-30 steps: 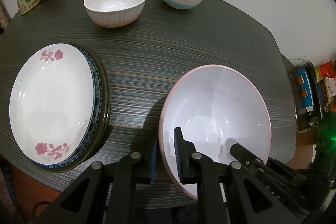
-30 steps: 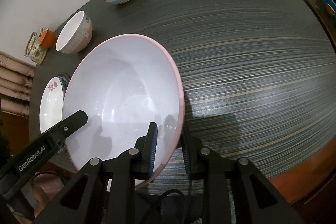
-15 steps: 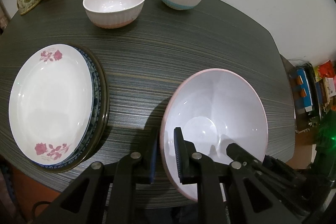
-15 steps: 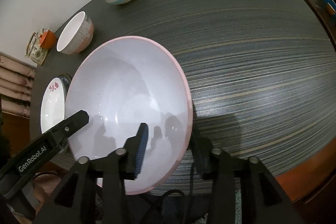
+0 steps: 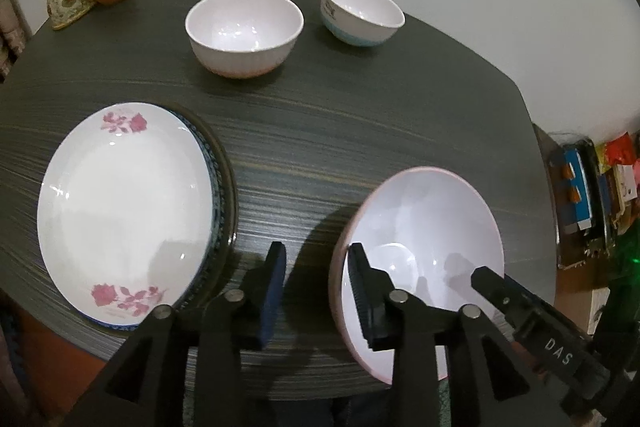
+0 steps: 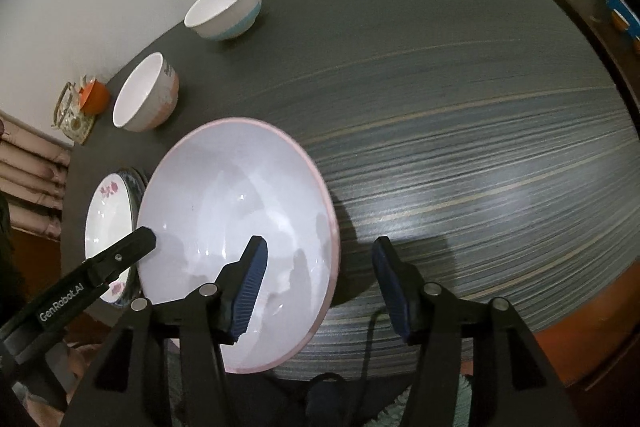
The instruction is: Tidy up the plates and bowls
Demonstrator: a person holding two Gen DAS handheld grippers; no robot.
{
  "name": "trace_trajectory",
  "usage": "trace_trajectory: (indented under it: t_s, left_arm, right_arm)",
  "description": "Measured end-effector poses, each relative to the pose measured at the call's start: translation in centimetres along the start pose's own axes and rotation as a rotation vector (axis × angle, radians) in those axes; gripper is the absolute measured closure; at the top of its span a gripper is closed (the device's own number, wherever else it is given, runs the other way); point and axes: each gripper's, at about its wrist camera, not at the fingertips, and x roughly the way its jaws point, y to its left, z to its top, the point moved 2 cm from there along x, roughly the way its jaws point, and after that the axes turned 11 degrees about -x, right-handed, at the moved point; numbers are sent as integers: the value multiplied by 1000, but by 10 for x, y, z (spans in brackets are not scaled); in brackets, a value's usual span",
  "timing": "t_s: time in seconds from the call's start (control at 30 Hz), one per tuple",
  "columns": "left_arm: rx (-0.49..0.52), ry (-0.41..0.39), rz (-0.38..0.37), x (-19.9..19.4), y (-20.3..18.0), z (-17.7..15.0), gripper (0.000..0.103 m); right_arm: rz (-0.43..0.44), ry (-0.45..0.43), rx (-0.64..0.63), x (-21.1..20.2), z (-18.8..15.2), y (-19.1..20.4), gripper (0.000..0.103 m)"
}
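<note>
1. Large pink-rimmed bowl (image 5: 424, 227) sat on dark table (image 5: 320, 131) near front edge, at 3 o'clock of plate stack (image 5: 120, 203).
2. Left gripper (image 5: 316, 279) & right gripper (image 6: 318, 279) straddled opposite rims, jaws just opened, pads clear, nothing held.
3. Best w/drawn straight up to avoid nudging the rim; small bowls (image 5: 244, 31) waited at 12.
</note>
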Motion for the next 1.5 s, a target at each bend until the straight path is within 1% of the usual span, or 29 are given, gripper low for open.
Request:
trace_trajectory:
  t_s: [0.13,0.2,0.37,0.53,0.8,0.97,1.03,1.2,1.4,1.5]
  left_arm:
    - [-10,-23,-3,-7,5,6,62]
    - [-20,-31,-1,-11,9,10,62]
    - [-44,-48,2,-16,16,19,61]
    - [-76,-63,12,-21,29,30,61]
    - [-104,-98,34,-33,47,48,61]
    - [-114,-117,49,-42,61,59,59]
    - [-121,-121,49,-43,64,65,54]
    - [-139,-120,57,-42,76,81,54]
    - [-168,-117,68,-35,83,104,52]
    - [-188,-109,65,-28,85,119,52]
  right_arm:
    - [-6,-29,-2,-8,6,-1,49]
    - [-8,-43,-14,-13,10,2,49]
    - [1,-62,-64,-18,15,13,48]
    - [17,-75,-128,-24,24,34,49]
    - [40,-96,-205,-32,44,60,48]
    - [59,-90,-235,-28,59,75,48]
    - [71,-79,-239,-25,64,80,48]
    - [142,-48,-238,-13,81,97,48]
    - [138,-47,-289,4,102,121,48]
    - [140,-31,-303,16,119,130,48]
